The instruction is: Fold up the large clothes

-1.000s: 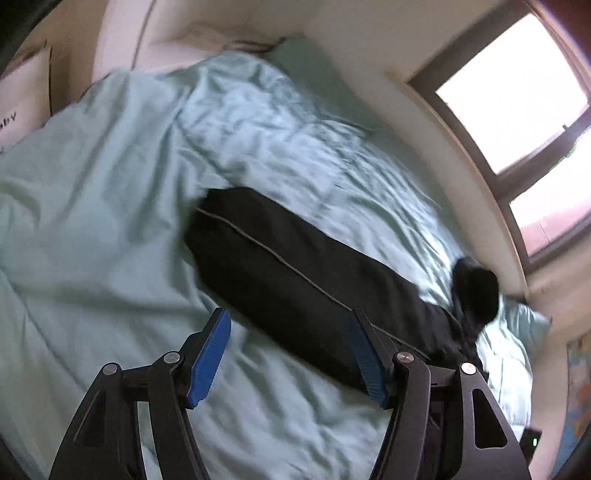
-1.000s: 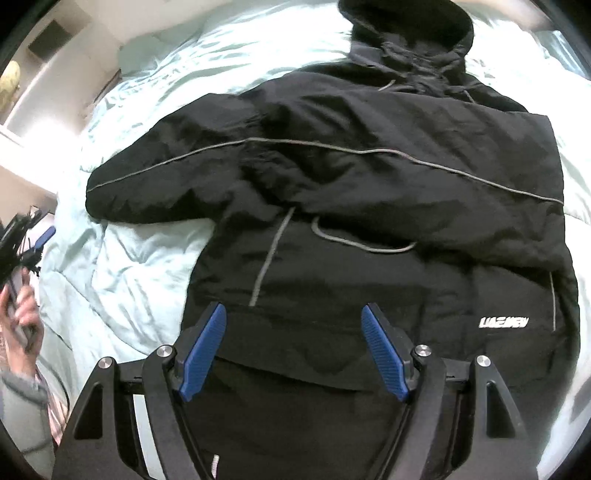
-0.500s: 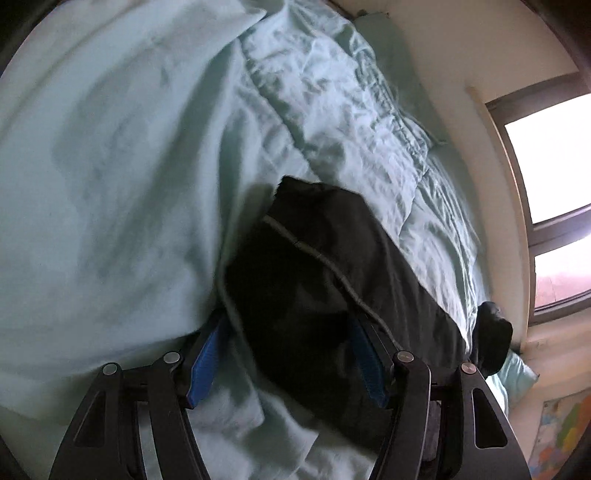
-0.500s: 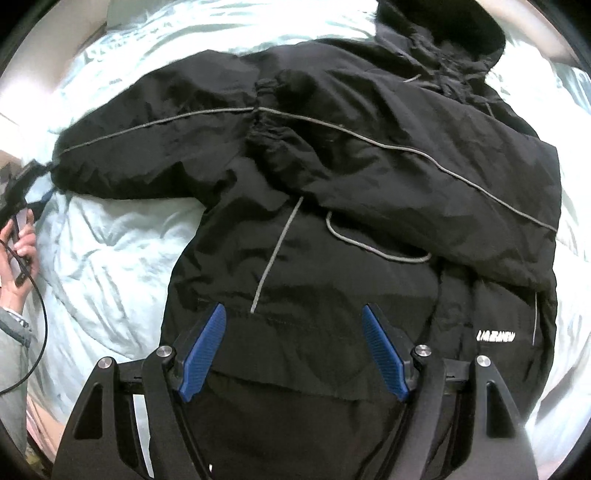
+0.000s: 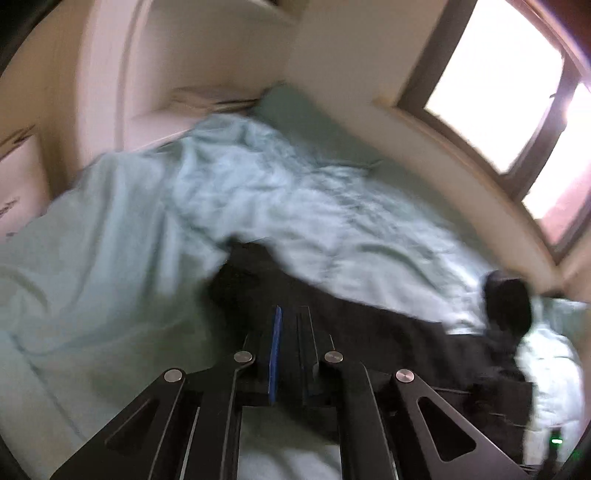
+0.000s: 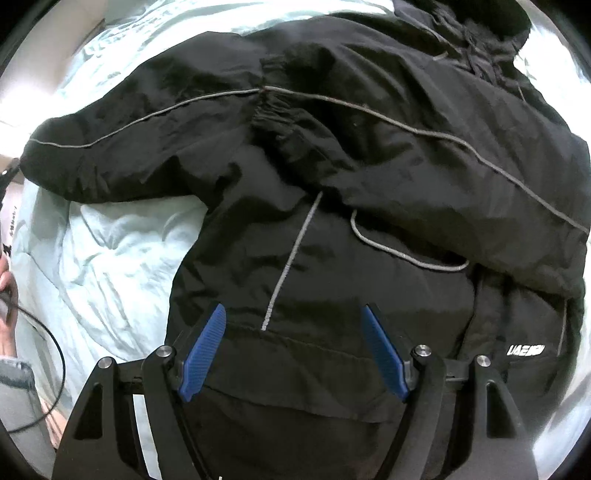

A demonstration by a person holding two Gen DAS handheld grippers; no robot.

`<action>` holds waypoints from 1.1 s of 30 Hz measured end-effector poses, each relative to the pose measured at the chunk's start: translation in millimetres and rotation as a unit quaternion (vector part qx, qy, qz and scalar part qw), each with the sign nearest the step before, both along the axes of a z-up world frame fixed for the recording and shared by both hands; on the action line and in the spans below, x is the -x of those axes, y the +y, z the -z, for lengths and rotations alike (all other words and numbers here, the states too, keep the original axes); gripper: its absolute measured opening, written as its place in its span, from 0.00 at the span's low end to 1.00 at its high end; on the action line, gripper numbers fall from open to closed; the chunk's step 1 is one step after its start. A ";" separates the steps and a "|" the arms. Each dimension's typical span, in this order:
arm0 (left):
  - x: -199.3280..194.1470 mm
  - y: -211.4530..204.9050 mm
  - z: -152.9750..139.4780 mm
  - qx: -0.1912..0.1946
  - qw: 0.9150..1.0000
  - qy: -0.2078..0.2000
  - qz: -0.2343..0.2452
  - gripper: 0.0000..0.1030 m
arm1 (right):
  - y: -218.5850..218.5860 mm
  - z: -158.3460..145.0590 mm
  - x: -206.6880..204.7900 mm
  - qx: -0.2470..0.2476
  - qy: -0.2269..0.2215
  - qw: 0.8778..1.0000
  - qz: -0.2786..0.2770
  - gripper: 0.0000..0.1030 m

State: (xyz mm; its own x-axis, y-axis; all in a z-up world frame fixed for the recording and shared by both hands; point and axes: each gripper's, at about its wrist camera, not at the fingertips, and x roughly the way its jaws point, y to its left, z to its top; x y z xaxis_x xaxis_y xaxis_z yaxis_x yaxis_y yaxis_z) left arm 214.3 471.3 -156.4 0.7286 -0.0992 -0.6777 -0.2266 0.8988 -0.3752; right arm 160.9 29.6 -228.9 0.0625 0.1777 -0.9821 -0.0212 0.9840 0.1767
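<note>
A black hooded jacket (image 6: pixel 369 166) with grey piping lies spread on the pale green bedding (image 6: pixel 110 251). Its left sleeve (image 6: pixel 110 147) stretches out to the left, its hood (image 6: pixel 480 22) lies at the far end. My right gripper (image 6: pixel 293 325) is open and hovers over the jacket's lower hem, touching nothing. In the left wrist view my left gripper (image 5: pixel 291 317) is shut on the cuff end of the black sleeve (image 5: pixel 251 280), which runs back to the right toward the hood (image 5: pixel 509 299). That view is blurred.
The bed fills both views. A window (image 5: pixel 517 92) and wall ledge run along the bed's far side. A cardboard box (image 5: pixel 18 184) stands at the left. A person's hand and a black cable (image 6: pixel 37 332) show at the left edge of the right wrist view.
My left gripper came down over the sleeve cuff, closed on it and lifted, tilting up toward the wall. My right gripper drew closer to the jacket's hem, still open.
</note>
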 end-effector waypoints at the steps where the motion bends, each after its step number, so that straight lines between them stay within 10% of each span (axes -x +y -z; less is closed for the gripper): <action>1: -2.2 -1.2 -1.1 0.003 1.000 0.000 0.004 0.08 | -2.8 0.0 0.0 -0.003 0.000 1.000 0.003 0.76; 8: -30.4 19.8 41.5 0.005 0.996 0.080 -0.048 0.15 | -26.4 -8.6 2.5 -0.009 -0.013 1.000 0.018 0.76; 12: -37.1 56.2 63.9 0.002 0.992 0.096 -0.081 0.72 | -35.0 -5.0 6.4 0.004 -0.011 1.000 0.019 0.76; 20: -73.8 86.7 123.4 0.098 0.984 0.149 -0.021 0.65 | -34.8 19.9 5.6 0.002 0.022 1.000 0.018 0.76; 23: -65.0 65.6 99.5 0.030 0.991 0.128 -0.009 0.41 | -29.1 20.5 1.0 0.007 0.020 1.000 0.009 0.76; 27: -37.6 17.8 37.0 -0.071 0.995 0.069 0.012 0.38 | -28.6 17.5 -4.6 0.002 0.012 1.000 0.008 0.76; 33: -17.7 -64.0 -33.6 -0.080 0.992 -0.001 0.099 0.38 | -37.7 8.2 -13.4 -0.029 -0.011 0.999 0.021 0.76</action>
